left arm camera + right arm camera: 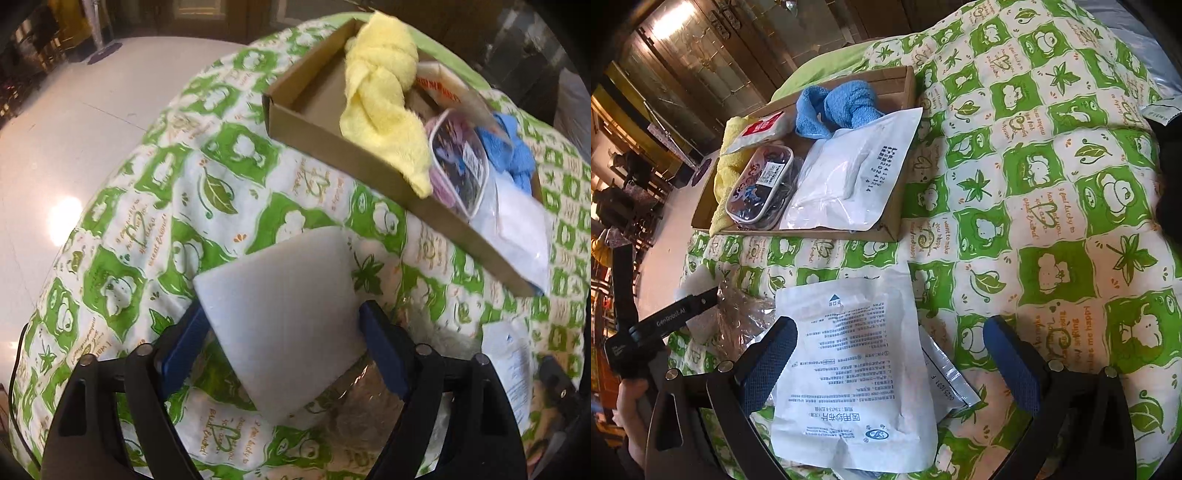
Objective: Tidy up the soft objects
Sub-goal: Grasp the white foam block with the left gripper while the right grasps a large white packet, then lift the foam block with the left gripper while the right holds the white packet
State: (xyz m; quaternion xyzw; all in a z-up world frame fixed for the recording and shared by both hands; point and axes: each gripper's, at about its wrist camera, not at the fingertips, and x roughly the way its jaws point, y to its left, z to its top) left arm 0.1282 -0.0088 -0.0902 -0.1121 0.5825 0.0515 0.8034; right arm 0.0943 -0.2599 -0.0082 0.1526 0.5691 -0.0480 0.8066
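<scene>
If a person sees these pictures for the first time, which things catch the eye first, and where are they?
The green and white patterned quilt fills both views. On it lies a shallow cardboard box holding a knotted yellow towel, a knotted blue towel and a white plastic pouch. Close to the cameras, a white foam block sits between the open left gripper's fingers, and a white printed packet lies between the open right gripper's fingers.

Your right gripper (pixel 890 354) hangs with jaws wide apart over a white printed packet (pixel 849 373) on the green-patterned bed (pixel 1052 184), not pressing it. A silver sachet (pixel 947 376) pokes from under that packet. Toward the bed's far edge, the cardboard tray (pixel 897 218) holds a blue towel (pixel 838 107), a yellow towel (pixel 729 162), a pouch (pixel 761 184) and a white bag (pixel 849 173).
</scene>
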